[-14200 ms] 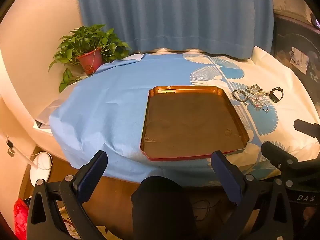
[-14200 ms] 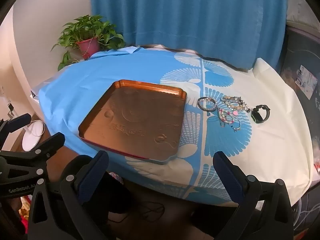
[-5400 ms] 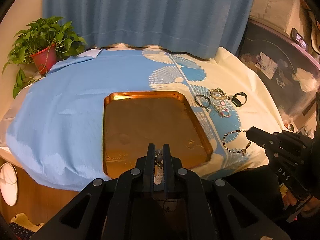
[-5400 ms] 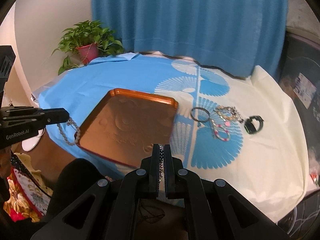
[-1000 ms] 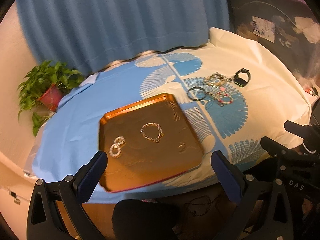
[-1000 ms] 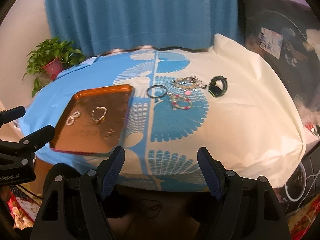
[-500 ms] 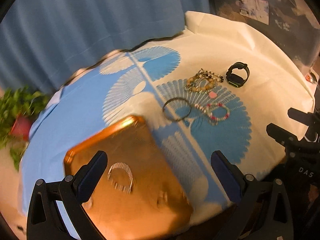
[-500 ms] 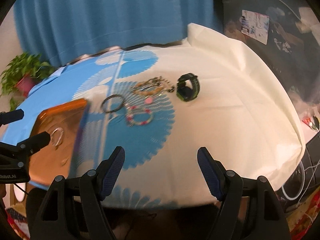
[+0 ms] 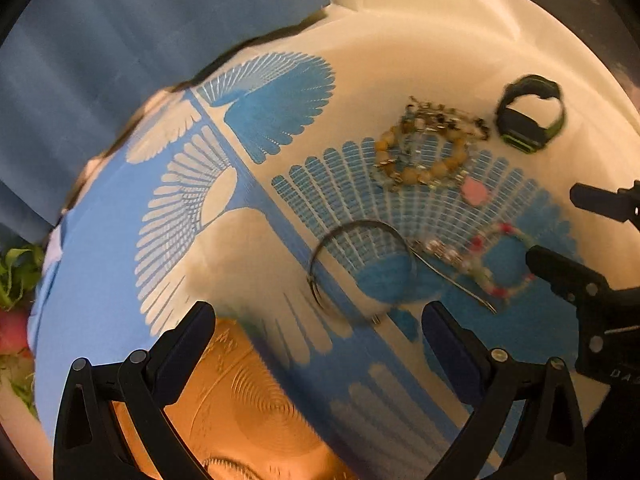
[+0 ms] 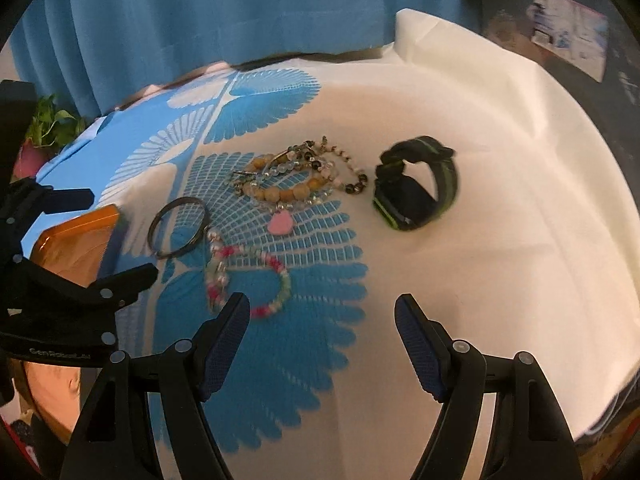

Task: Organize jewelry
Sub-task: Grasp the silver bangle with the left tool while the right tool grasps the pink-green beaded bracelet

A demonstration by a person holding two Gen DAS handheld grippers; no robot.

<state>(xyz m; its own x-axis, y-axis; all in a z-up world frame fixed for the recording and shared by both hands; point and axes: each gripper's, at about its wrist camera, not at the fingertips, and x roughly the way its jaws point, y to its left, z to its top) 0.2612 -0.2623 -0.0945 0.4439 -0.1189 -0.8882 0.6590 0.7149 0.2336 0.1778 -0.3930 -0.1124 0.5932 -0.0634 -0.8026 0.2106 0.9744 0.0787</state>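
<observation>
Loose jewelry lies on the blue and cream tablecloth: a dark metal bangle (image 9: 360, 268) (image 10: 179, 227), a pink and white bead bracelet (image 9: 500, 264) (image 10: 248, 276), a tangle of amber bead bracelets (image 9: 424, 148) (image 10: 296, 180) with a pink heart charm (image 10: 279, 224), and a black and green watch (image 9: 530, 114) (image 10: 416, 196). My left gripper (image 9: 316, 344) is open just short of the bangle, above the orange tray (image 9: 240, 412) corner. My right gripper (image 10: 322, 332) is open, its left finger close to the pink bracelet.
A blue curtain (image 10: 200, 12) hangs behind the table. A potted plant (image 10: 48, 124) stands at the far left. The tablecloth drops off at the right edge (image 10: 580, 200). A bracelet shows at the bottom of the tray (image 9: 228, 466).
Both grippers have moved forward and to the right, away from the tray, closing in on the jewelry pile. The tray has slid to the lower left of both views.
</observation>
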